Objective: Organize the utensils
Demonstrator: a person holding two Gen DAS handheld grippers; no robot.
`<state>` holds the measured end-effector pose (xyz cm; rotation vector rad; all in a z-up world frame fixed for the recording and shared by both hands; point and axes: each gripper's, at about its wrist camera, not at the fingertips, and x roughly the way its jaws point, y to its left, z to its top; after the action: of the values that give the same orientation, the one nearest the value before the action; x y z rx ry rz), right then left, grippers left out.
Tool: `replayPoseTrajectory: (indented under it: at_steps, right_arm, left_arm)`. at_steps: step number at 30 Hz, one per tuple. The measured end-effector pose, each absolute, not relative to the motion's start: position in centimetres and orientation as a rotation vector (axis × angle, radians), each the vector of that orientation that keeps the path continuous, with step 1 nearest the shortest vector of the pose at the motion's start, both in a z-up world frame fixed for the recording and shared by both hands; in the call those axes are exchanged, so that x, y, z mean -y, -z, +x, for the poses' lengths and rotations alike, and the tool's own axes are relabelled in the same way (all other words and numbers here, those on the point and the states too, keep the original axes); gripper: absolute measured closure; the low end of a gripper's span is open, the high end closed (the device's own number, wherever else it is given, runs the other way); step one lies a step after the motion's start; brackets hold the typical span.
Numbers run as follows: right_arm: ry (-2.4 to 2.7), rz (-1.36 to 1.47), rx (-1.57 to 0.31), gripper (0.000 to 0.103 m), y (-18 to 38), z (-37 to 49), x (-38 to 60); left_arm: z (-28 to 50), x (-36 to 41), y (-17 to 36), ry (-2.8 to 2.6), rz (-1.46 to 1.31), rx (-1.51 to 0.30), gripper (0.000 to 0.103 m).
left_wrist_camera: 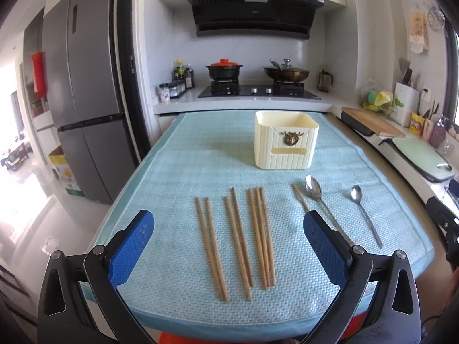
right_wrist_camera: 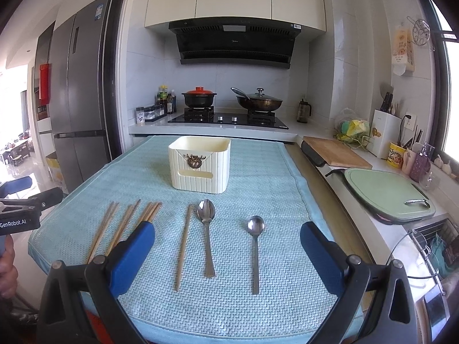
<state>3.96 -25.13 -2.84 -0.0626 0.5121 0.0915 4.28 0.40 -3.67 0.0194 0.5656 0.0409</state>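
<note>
**Nothing put away yet**

The cream box (right_wrist_camera: 200, 164) sat at 12 o'clock on the blue mat (right_wrist_camera: 258, 309), and it looked empty; all the chopsticks (left_wrist_camera: 238, 240) lay flat at 9 o'clock of the two spoons (right_wrist_camera: 207, 229); the left gripper (left_wrist_camera: 228, 246) was wide open and held nothing; the right gripper (right_wrist_camera: 228, 255) was wide open too, over the spoons; every piece was still left to do.

Both pictures are bright with daylight. Strong white light pours in at the far left by the fridge (left_wrist_camera: 86, 86) and washes out the floor there. More glare comes from the window (right_wrist_camera: 451, 91) on the right. Shadows on the mat (right_wrist_camera: 258, 172) are soft. Edges bend and go dark. The middle looks sharp.
</note>
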Motion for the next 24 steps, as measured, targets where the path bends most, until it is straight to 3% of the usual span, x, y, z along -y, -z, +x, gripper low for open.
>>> replayPoseTrajectory:
  at_steps: [24]
  right_arm:
    - [-0.071,-0.092,-0.533,0.0,3.5,4.3,24.9]
  left_arm:
    - [6.5,-4.3,6.1,-0.091,-0.013,-0.625,0.0]
